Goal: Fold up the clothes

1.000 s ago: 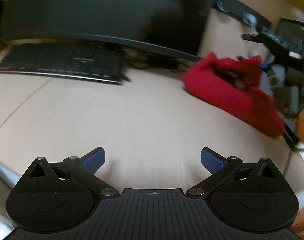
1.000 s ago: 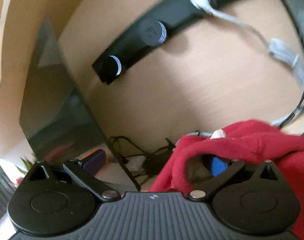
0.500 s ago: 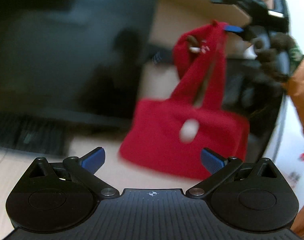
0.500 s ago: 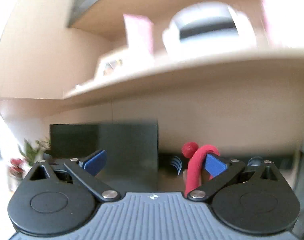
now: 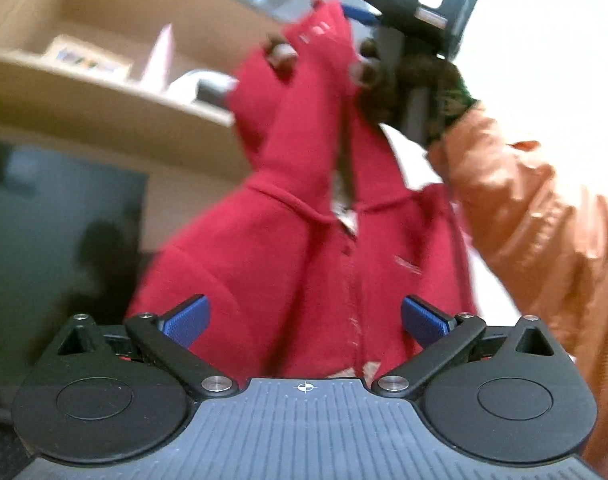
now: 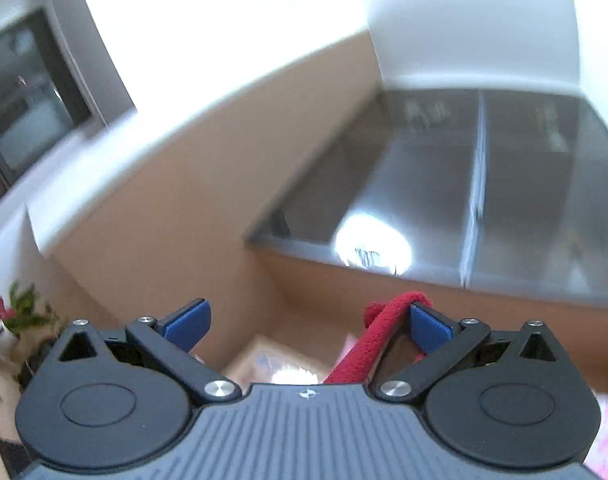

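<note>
A: Left wrist view: red hoodie hangs mid-frame from the right gripper, upper right; left gripper jaws spread, empty.

B: Right wrist view shows only a red fold draped over the right pad; jaws wide apart.

Left gripper agape, right gripper likewise (raised)

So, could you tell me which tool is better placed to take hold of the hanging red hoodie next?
The left tool: its fingers are spread with the red hoodie hanging right in front of them. The right tool already carries the hood draped over one finger.
</note>
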The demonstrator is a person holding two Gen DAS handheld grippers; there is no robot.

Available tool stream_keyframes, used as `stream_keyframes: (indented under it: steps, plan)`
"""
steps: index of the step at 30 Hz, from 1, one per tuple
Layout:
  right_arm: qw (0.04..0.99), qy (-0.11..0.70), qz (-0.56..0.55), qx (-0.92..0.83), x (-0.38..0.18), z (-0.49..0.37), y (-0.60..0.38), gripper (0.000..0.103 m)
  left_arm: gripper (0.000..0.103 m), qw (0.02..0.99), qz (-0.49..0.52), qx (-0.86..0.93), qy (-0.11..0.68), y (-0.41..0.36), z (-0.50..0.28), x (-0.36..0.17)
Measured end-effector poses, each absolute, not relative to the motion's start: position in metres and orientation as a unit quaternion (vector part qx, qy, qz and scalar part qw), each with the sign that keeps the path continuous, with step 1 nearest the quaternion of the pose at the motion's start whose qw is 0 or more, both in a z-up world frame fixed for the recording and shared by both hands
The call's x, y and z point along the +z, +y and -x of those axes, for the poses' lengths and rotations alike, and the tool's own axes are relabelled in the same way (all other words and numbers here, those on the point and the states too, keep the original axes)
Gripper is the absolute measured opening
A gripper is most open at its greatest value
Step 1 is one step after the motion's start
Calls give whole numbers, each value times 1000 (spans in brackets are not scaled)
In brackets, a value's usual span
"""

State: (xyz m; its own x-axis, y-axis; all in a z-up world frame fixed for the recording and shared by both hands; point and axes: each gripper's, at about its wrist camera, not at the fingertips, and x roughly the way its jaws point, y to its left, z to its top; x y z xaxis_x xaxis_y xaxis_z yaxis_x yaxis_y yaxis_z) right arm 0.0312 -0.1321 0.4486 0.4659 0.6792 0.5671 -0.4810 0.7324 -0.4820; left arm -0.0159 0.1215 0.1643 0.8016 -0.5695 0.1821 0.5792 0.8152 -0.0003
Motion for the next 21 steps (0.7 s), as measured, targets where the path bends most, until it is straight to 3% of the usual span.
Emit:
stream_keyframes:
  steps: [5,9,13,16,21]
  plan:
    - [835,-418,77,348,486,2,-150,103,103,925,-20,-349,-150,106,46,179]
    - [872,-353,59,334,483,-40,-152,103,103,948,-82,-262,-160,81,47,175]
    - [914,-233,63,328,442,-118,-140,103,103,969,-59,-235,-49,69,-10,142]
    - [939,-126,38,317,392,-189,-131,103,103,982,-36,-174,60,64,-81,85]
    - [943,123,28,308,280,-280,-129,103,103,976,-20,-62,207,67,-180,-9]
